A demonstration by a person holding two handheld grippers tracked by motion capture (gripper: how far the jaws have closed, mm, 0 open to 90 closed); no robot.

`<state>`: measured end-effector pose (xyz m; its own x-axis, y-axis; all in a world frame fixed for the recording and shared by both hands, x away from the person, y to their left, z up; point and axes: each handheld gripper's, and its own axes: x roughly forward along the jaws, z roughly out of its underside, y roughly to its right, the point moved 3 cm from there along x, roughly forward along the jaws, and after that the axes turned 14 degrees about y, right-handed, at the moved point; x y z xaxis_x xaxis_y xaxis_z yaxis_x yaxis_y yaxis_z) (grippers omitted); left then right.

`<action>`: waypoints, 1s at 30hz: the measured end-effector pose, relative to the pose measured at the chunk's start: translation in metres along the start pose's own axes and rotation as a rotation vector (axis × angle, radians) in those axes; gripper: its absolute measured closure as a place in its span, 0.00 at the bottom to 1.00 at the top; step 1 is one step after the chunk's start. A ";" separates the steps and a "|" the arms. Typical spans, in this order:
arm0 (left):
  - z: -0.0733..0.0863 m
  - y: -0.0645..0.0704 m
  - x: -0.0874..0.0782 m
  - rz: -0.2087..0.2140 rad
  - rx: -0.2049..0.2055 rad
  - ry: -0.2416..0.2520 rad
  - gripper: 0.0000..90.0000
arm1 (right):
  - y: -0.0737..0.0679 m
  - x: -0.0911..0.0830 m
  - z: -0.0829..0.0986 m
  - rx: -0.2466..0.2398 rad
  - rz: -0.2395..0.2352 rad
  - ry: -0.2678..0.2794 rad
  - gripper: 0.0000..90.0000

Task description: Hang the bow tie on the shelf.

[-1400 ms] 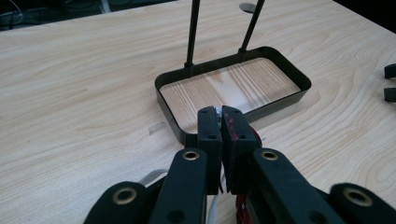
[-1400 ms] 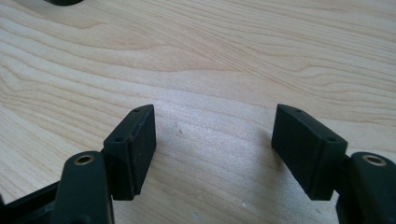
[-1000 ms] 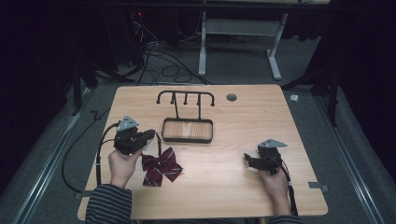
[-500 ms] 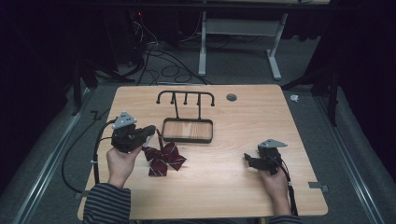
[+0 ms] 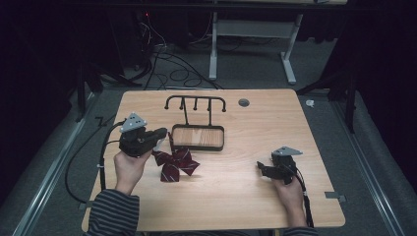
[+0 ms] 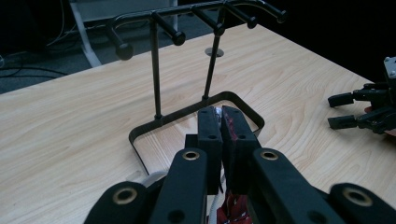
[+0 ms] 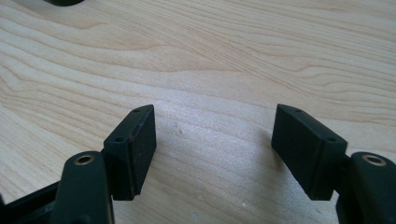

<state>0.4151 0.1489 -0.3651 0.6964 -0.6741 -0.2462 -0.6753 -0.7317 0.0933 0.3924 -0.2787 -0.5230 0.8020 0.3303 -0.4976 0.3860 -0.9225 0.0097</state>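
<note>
A dark red striped bow tie hangs from my left gripper, which is shut on its strap just left of the black hook rack's tray. In the left gripper view the jaws are pressed together on a sliver of red fabric, with more of the tie below them. The rack with its row of knobbed hooks stands right ahead. My right gripper rests open low over the table's right front, and in the right gripper view bare wood lies between its jaws.
A small round grommet sits in the wooden table behind the rack. Cables trail off the left edge to the floor. A desk frame stands beyond the table. The other hand's gripper lies at the right of the left gripper view.
My left gripper has lifted the bow tie and carried it right and away from the person, toward the rack's tray. The right gripper has stayed where it was.
</note>
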 end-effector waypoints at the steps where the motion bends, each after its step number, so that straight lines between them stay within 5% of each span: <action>1: -0.001 0.001 0.000 0.001 0.002 0.003 0.97 | 0.000 0.000 0.000 0.000 0.000 0.000 0.36; 30: -0.024 0.011 0.014 0.034 0.061 -0.009 0.97 | 0.001 0.000 0.000 0.002 -0.005 0.001 0.36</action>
<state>0.4229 0.1293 -0.3444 0.6708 -0.6973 -0.2526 -0.7123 -0.7006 0.0425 0.3926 -0.2792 -0.5229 0.8007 0.3350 -0.4966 0.3890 -0.9212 0.0058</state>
